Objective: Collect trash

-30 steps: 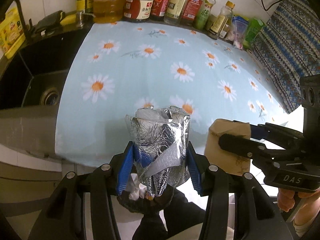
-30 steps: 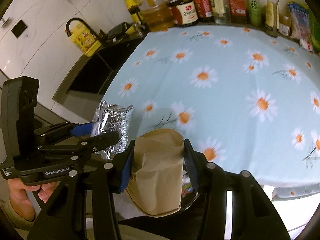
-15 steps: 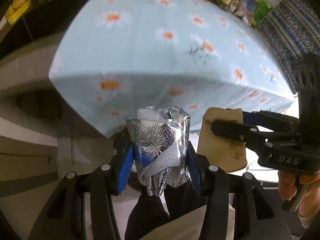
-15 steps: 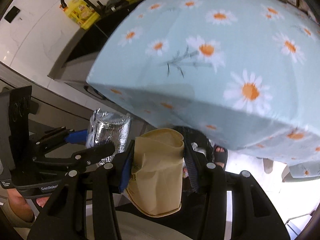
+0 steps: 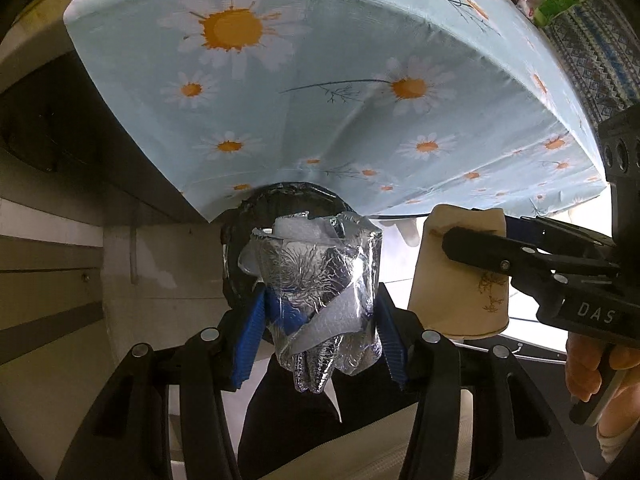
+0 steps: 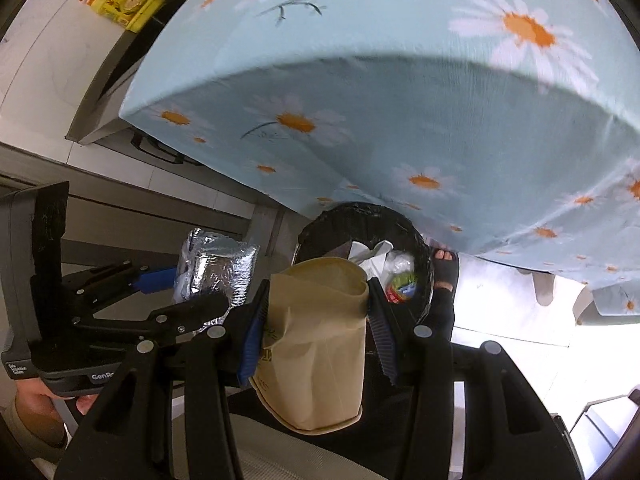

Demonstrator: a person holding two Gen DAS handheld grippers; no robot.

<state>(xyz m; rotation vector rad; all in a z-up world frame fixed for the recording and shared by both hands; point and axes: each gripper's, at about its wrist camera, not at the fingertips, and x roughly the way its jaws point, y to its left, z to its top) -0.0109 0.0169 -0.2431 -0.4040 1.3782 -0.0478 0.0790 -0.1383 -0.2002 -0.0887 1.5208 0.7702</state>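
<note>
My left gripper (image 5: 320, 320) is shut on a crumpled silver foil wrapper (image 5: 320, 280) and holds it over the black-lined trash bin (image 5: 240, 248) below the table edge. My right gripper (image 6: 316, 316) is shut on a squashed brown paper cup (image 6: 316, 340), held just in front of the same bin (image 6: 416, 236), which holds tissue and coloured scraps. The paper cup also shows in the left wrist view (image 5: 456, 276), right of the foil. The foil also shows in the right wrist view (image 6: 216, 272), left of the cup.
The table with a light-blue daisy cloth (image 5: 320, 92) overhangs the bin from behind. Grey cabinet fronts (image 5: 52, 260) stand to the left. A sink counter with a yellow bottle (image 6: 124, 4) lies at upper left. A foot in a sandal (image 6: 444, 276) stands beside the bin.
Both grippers have dropped from above the tabletop to below its front edge, each still holding its item. The trash bin has come into view under them.
</note>
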